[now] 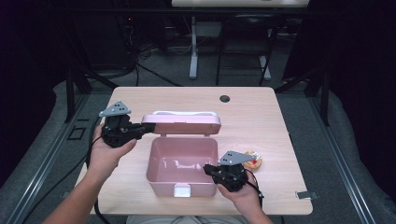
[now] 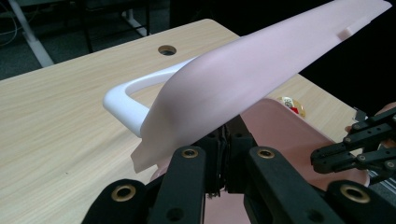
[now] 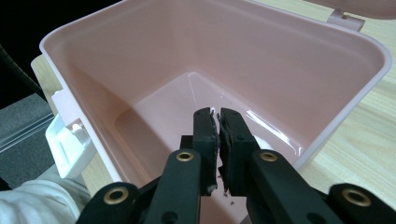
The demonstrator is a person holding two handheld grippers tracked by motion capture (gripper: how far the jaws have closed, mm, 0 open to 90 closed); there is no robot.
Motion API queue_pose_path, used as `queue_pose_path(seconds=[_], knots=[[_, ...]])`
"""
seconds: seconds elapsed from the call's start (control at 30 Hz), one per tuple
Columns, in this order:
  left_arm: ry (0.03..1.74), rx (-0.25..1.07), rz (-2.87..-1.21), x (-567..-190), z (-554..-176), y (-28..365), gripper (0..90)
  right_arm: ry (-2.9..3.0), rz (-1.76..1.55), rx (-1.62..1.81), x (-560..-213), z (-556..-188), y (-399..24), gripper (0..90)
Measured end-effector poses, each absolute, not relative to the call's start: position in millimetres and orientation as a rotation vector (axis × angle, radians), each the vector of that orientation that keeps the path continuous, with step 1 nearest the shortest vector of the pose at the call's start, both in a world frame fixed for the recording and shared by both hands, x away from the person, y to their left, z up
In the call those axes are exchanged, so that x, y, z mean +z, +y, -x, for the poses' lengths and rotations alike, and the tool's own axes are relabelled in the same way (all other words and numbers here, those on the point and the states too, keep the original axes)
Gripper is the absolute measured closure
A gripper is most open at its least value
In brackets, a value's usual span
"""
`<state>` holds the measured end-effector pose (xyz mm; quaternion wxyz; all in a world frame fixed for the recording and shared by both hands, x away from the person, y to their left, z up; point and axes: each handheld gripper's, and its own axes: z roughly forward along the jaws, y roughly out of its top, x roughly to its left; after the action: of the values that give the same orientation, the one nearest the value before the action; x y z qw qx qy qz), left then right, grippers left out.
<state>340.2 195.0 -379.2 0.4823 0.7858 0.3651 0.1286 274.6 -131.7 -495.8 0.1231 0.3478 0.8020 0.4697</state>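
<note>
A pink plastic box [image 1: 154, 161] stands open on the table, and its inside looks bare in the right gripper view. Its lid [image 1: 182, 125] is raised over the back wall, white handle [image 1: 184, 112] behind it. My left gripper [image 1: 147, 127] is shut, its tips tucked under the lid's left edge [image 2: 261, 60]; the lid rests across them and hides them. My right gripper [image 1: 208, 168] is shut with nothing between the jaws. It reaches over the box's right rim, tips [image 3: 217, 116] above the pink interior [image 3: 280, 60]. It also appears in the left gripper view [image 2: 322, 158].
A small round object with red and yellow on it [image 1: 253, 160] lies on the table just right of the box. A white latch [image 1: 182, 190] sticks out of the box's front wall. A cable hole [image 1: 224, 98] sits near the table's far edge.
</note>
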Motion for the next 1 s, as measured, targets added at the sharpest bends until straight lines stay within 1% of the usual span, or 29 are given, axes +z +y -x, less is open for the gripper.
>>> queue_pose_path(seconds=[0.53,1.0], knots=[[0.928,0.321,-1.891,-375.3,-351.5,200.0,87.9,2.360,-0.991,1.358,-498.5,-273.4,-124.9,84.7],[0.970,0.317,-1.877,-379.6,-361.8,202.2,87.2,2.379,-0.983,1.349,-501.5,-273.6,-119.9,83.7]])
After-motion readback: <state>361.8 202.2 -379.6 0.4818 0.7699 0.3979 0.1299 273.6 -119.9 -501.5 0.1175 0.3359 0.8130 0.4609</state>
